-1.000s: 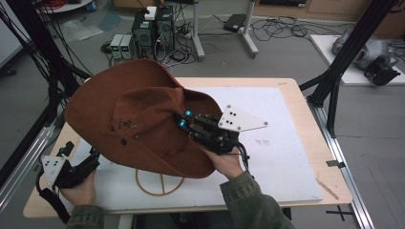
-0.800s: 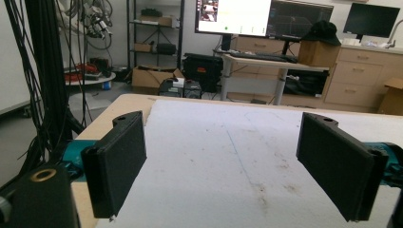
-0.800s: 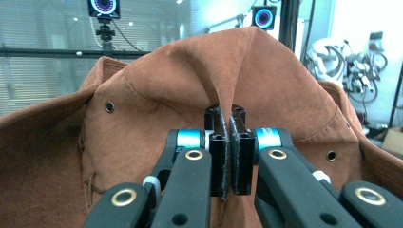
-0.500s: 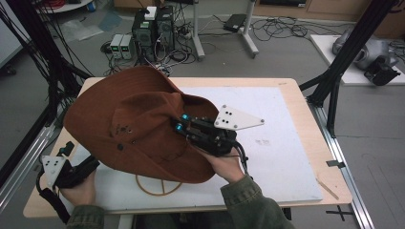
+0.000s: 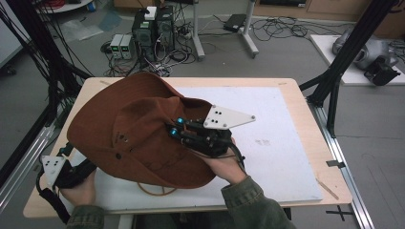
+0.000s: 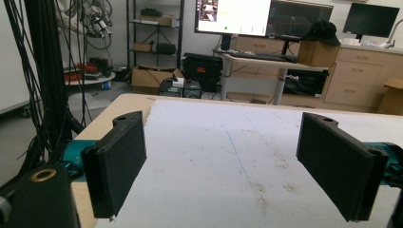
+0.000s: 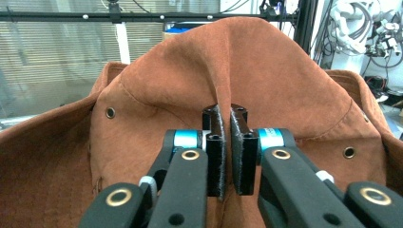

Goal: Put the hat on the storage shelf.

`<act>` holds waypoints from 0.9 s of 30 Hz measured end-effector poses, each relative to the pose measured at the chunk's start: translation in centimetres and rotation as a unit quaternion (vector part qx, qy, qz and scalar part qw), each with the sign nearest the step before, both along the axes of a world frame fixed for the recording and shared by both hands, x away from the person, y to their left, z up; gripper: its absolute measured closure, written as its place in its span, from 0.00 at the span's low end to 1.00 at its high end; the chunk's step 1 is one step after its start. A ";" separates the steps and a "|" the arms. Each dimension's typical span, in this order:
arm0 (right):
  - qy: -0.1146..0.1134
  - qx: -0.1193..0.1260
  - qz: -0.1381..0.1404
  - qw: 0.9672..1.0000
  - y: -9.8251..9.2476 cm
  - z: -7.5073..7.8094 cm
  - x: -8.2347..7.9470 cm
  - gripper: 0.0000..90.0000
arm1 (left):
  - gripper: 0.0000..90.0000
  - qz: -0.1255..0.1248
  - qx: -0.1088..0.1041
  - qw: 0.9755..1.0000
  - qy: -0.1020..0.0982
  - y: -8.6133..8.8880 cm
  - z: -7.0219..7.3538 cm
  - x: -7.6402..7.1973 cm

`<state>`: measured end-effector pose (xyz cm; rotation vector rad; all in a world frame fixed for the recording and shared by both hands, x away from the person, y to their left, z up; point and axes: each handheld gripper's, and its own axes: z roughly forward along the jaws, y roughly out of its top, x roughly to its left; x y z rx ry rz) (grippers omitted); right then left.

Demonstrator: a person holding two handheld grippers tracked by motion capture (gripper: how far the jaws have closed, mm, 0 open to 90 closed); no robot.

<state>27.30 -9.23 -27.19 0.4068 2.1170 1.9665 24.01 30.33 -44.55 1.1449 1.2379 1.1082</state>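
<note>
Here the right claw [image 7: 224, 156] is clenched on a fold of the wide-brimmed brown suede hat [image 5: 133, 129], lifted and tilted above the white sheet [image 5: 277, 138] on the wooden desk [image 5: 305, 100], its long axis running from near right to far left. The left claw [image 6: 235, 161], near the hat's left brim, is spread wide, empty.

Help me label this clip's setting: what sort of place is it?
Probably a robotics or data-collection lab. The wooden table stands in a black metal frame, computers and tangled cables cover the floor beyond, and monitors sit on a desk at the back.
</note>
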 end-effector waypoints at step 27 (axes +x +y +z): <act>-0.036 0.062 0.008 0.997 -1.0 1.2 -0.2 0.29 | 0.19 0.000 0.002 1.000 0.001 0.0 0.0 0.0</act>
